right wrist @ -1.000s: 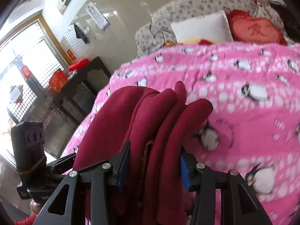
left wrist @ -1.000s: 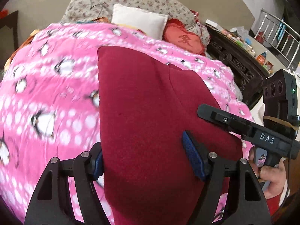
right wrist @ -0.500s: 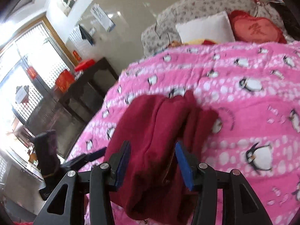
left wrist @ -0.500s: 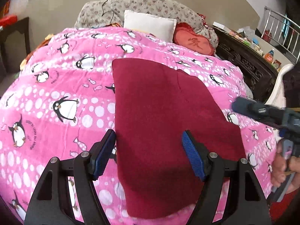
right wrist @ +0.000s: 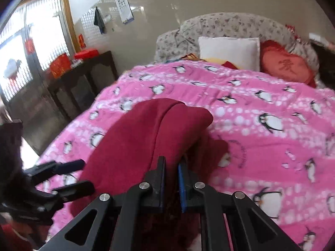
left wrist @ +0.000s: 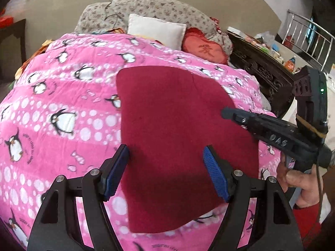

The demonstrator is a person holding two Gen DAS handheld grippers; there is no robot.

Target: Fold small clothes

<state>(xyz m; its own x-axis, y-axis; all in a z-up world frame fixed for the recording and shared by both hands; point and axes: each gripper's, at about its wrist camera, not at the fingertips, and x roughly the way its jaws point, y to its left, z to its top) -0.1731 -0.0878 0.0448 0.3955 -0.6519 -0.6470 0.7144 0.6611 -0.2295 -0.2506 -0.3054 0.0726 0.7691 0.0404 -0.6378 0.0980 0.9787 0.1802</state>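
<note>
On the pink penguin blanket (left wrist: 69,96) we find the dark red garment (left wrist: 173,138) lying folded. Our left gripper (left wrist: 166,173) hovers over it, jaws spread; our right gripper (right wrist: 171,185) is clamped on the garment's edge.

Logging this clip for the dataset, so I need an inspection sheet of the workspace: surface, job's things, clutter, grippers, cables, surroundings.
Surface: pink penguin blanket spread over a bed.
Job's things: one dark red garment, flat on the blanket in the left wrist view, its right side bunched up in the right wrist view.
Clutter: white pillow, red heart cushion, floral bedding at the head.
Grippers: left gripper open over the garment; right gripper shut on the garment's edge.
Cables: thin cord by the right hand.
Surroundings: dark wooden cabinet, window, wall calendar.
</note>
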